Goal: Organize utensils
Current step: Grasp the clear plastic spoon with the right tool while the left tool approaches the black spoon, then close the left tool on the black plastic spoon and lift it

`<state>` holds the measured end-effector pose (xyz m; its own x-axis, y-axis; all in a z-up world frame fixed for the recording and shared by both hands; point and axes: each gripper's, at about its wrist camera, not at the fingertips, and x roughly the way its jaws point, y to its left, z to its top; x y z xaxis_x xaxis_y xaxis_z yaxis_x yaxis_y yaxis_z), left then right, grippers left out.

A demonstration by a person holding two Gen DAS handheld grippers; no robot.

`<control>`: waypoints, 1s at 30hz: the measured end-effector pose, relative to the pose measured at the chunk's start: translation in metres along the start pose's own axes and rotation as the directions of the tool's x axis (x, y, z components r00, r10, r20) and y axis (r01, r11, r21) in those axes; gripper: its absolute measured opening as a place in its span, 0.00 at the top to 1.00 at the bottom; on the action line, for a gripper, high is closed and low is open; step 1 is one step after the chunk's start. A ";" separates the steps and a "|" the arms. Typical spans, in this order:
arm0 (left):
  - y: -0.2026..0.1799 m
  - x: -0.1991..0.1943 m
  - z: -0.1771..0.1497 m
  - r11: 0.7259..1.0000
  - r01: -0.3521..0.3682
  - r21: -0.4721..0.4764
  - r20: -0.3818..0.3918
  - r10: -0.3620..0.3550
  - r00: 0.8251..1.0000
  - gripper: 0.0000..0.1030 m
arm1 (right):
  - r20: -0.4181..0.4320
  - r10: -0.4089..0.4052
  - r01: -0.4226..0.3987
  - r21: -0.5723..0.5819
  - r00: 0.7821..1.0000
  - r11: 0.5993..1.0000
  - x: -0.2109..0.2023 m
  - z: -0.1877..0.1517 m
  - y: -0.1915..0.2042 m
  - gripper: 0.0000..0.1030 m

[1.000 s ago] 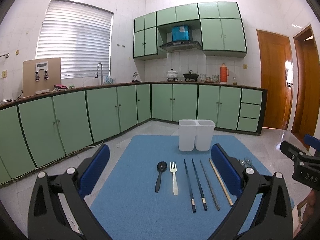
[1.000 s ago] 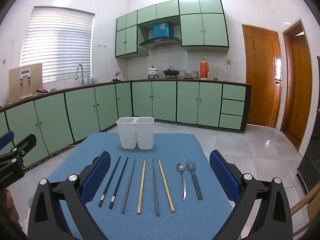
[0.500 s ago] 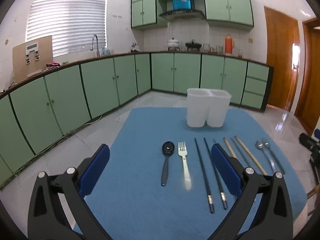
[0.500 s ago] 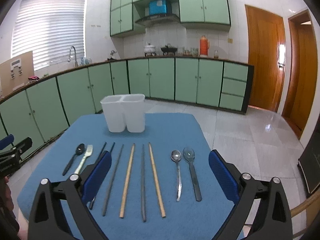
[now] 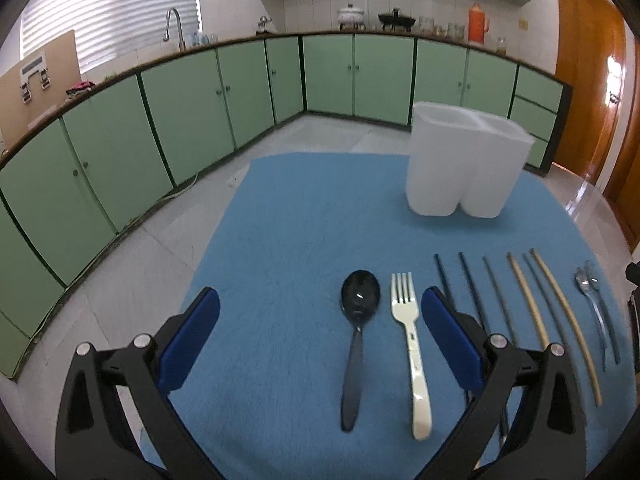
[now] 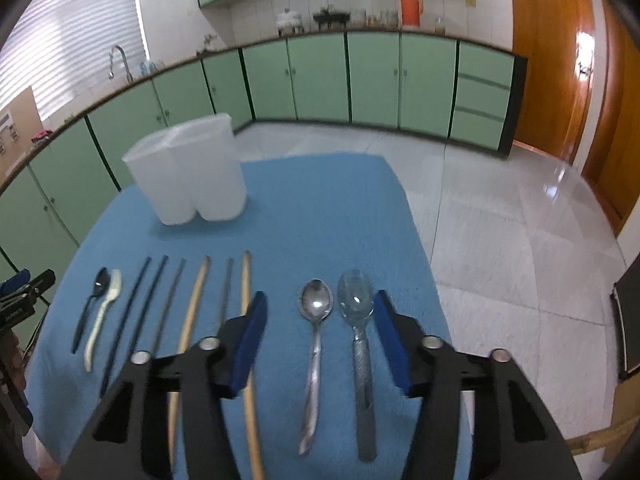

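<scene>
Two grippers hover over a blue mat in a kitchen lined with green cabinets. Both have dropped closer than a second ago. The left gripper, jaws wide apart, frames the black spoon and white fork. The right gripper, narrower than before yet apart, brackets two metal spoons. Chopsticks lie to its left, and the white holder stands ahead.

Green base cabinets line two white-tiled walls. A blinded window sits above the faucet. Wooden doors stand right. The glossy tile floor reflects light.
</scene>
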<state>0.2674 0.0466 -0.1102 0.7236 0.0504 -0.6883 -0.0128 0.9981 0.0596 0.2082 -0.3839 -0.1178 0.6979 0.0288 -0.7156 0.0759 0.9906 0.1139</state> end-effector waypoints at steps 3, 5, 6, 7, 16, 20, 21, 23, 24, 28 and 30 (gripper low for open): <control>-0.001 0.016 0.000 1.000 -0.005 0.000 -0.029 0.005 1.000 0.10 | -0.056 -0.005 0.004 -0.013 0.998 1.000 0.021 0.003 -0.006 0.59; -0.002 0.025 -0.001 1.000 -0.010 0.003 -0.049 0.010 0.999 0.10 | -0.084 -0.017 0.015 -0.026 0.996 1.000 0.033 0.003 -0.008 0.60; -0.002 0.031 -0.002 1.000 -0.010 0.005 -0.062 0.011 0.998 0.10 | -0.095 -0.024 0.021 -0.029 0.995 0.999 0.039 0.003 -0.008 0.61; -0.002 0.032 -0.003 1.000 -0.009 0.006 -0.069 0.009 0.998 0.10 | -0.102 -0.027 0.024 -0.026 0.994 0.999 0.044 0.003 -0.010 0.62; -0.013 0.058 0.001 1.000 -0.013 0.018 -0.112 0.015 0.994 0.10 | -0.136 -0.026 0.026 -0.004 0.990 1.000 0.075 0.007 -0.023 0.62; -0.015 0.066 0.003 1.000 -0.017 0.022 -0.126 0.020 0.992 0.10 | -0.149 -0.024 0.022 -0.013 0.989 1.000 0.085 0.008 -0.023 0.62; -0.014 0.067 0.003 1.000 -0.017 0.023 -0.129 0.020 0.991 0.10 | -0.151 -0.023 0.021 -0.013 0.988 1.000 0.086 0.008 -0.023 0.62; -0.013 0.068 0.004 1.000 -0.018 0.021 -0.133 0.020 0.991 0.10 | -0.158 -0.023 0.021 -0.011 0.987 1.000 0.090 0.009 -0.023 0.65; -0.014 0.069 0.005 1.000 -0.019 0.022 -0.135 0.022 0.991 0.10 | -0.162 -0.021 0.020 -0.008 0.987 1.000 0.092 0.010 -0.025 0.65; -0.013 0.074 0.007 0.999 -0.027 0.027 -0.138 0.031 0.990 0.10 | -0.170 -0.032 0.029 -0.022 0.985 0.999 0.095 0.010 -0.022 0.68; -0.013 0.076 0.005 1.000 -0.020 0.018 -0.145 0.023 0.989 0.10 | -0.173 -0.039 0.034 -0.028 0.984 0.999 0.096 0.011 -0.022 0.69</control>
<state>0.3261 0.0377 -0.1595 0.6153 0.0774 -0.7845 -0.0148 0.9961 0.0867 0.2810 -0.4039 -0.1816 0.5604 0.0132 -0.8281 0.0798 0.9944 0.0699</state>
